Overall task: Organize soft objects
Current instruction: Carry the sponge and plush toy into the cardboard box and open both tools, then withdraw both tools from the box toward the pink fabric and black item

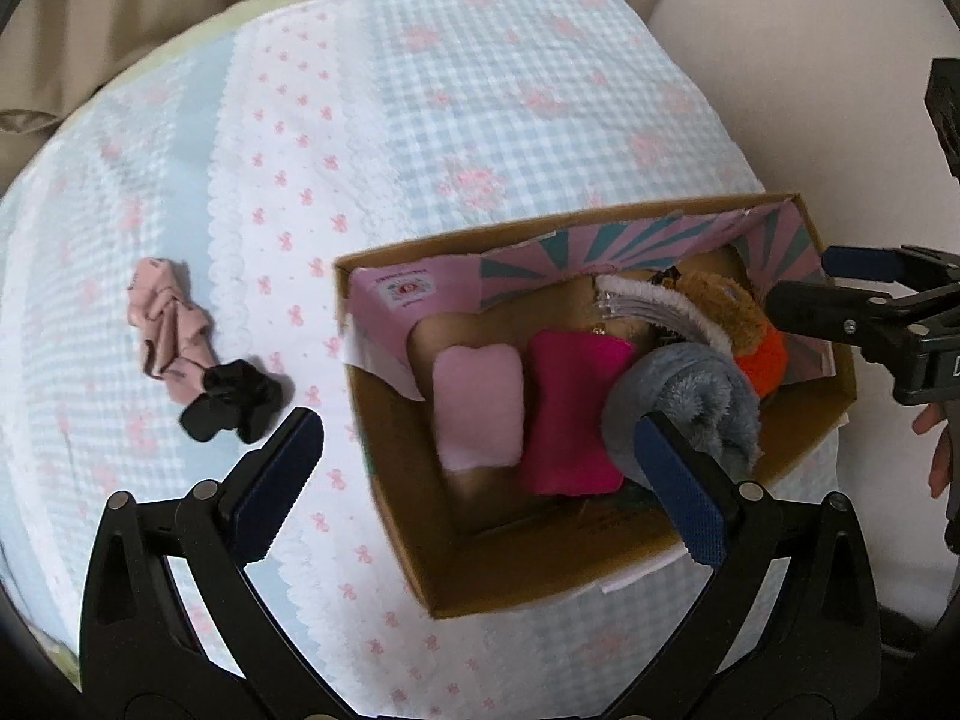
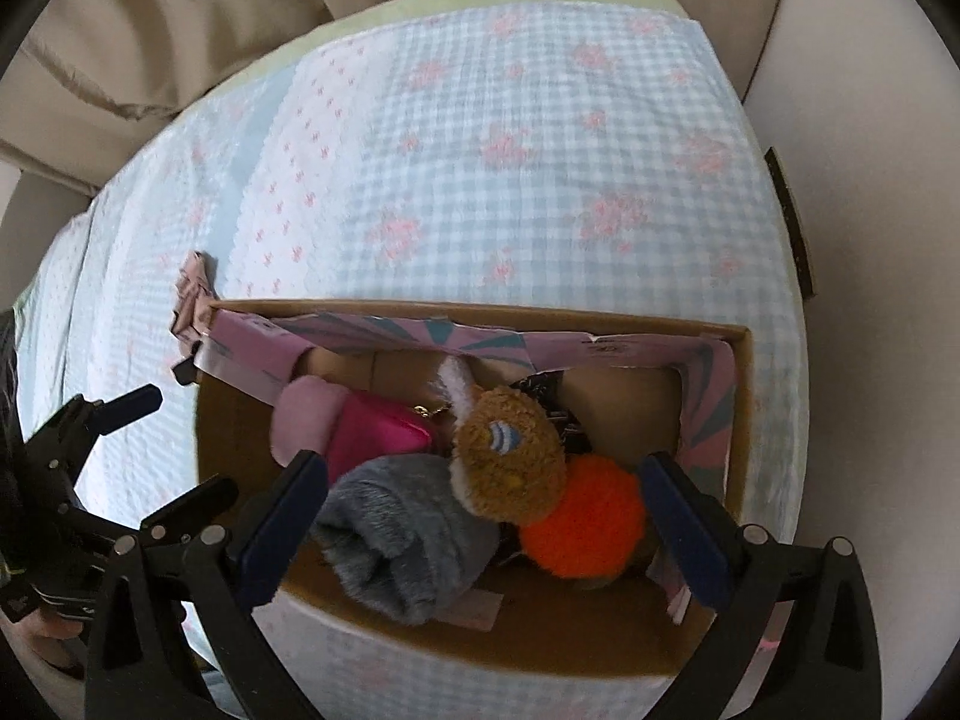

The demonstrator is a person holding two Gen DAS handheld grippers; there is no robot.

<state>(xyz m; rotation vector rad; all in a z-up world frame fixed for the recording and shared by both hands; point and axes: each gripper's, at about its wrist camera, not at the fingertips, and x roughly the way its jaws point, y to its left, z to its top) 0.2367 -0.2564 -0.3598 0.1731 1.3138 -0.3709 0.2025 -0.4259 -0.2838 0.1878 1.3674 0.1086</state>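
Note:
An open cardboard box stands on the bed and holds a pale pink cushion, a magenta pouch, a grey fluffy roll, a brown plush and an orange pompom. My left gripper hangs open above the box's near left side, with nothing between its fingers. My right gripper is open too, its fingers either side of the grey roll, brown plush and orange pompom, touching none. A crumpled pink cloth and a black scrunchie lie on the cover left of the box.
The bed carries a blue-checked cover with pink flowers, and its right edge drops to a pale floor. Beige curtains hang behind. A person's hand holds the right gripper. The left gripper shows beside the box.

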